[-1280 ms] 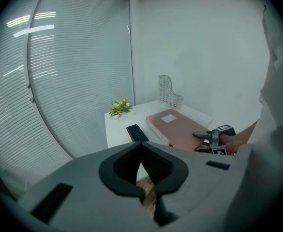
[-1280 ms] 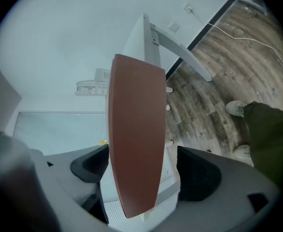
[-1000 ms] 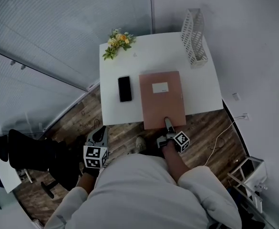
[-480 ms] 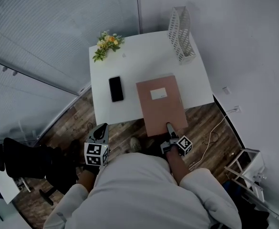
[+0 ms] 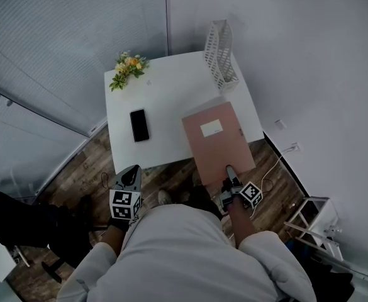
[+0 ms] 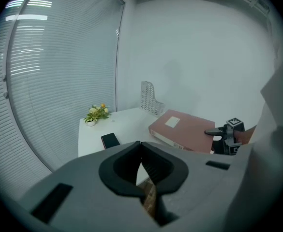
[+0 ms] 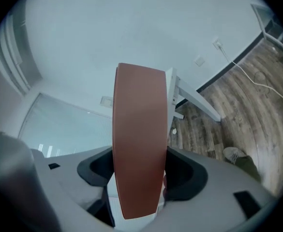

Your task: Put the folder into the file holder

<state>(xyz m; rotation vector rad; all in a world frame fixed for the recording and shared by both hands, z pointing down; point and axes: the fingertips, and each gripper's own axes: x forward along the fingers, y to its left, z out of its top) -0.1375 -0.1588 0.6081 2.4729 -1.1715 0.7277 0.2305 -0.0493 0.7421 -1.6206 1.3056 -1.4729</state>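
The brown folder with a white label lies at the white table's near right corner, about half of it past the edge. My right gripper holds its near edge. In the right gripper view the folder fills the gap between the closing jaws and touches both. The white mesh file holder stands empty at the far right corner. My left gripper hangs below the table's near edge, its jaws together and empty. The left gripper view shows the folder tilted up off the table, with the file holder behind it.
A black phone lies left of the folder. A small flower pot sits at the far left corner. On the wooden floor to the right are a white cable and a white wire rack. Window blinds run along the left.
The right gripper has drawn the folder toward me, so more of it hangs over the near edge, and it has turned slightly. The left gripper has stayed put.
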